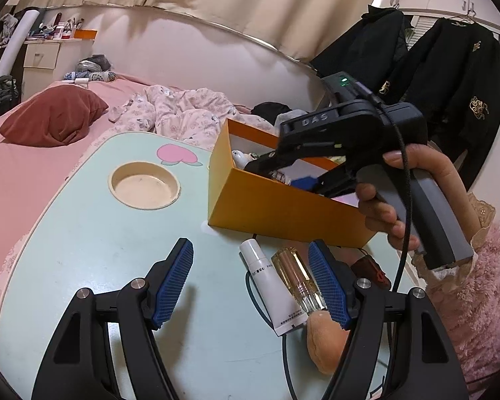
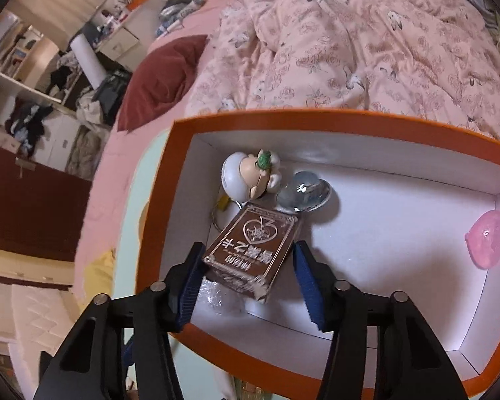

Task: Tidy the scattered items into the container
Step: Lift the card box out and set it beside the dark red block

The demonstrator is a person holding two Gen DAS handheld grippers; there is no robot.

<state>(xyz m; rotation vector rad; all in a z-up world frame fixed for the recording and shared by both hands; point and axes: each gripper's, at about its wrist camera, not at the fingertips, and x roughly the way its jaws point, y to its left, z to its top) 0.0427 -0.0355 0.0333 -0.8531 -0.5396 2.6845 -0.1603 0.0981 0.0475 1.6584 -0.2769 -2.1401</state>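
A pale green tabletop (image 1: 93, 233) carries an orange box (image 1: 283, 213), a white tube (image 1: 273, 286), a clear bottle (image 1: 298, 278) and a tan plush toy (image 1: 323, 340).

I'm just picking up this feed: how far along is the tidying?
Done: a figurine, a pink heart and more lie in the orange box. In hand: the right gripper has a brown card box between its jaws. Left: a white tube and glass bottle on the table.
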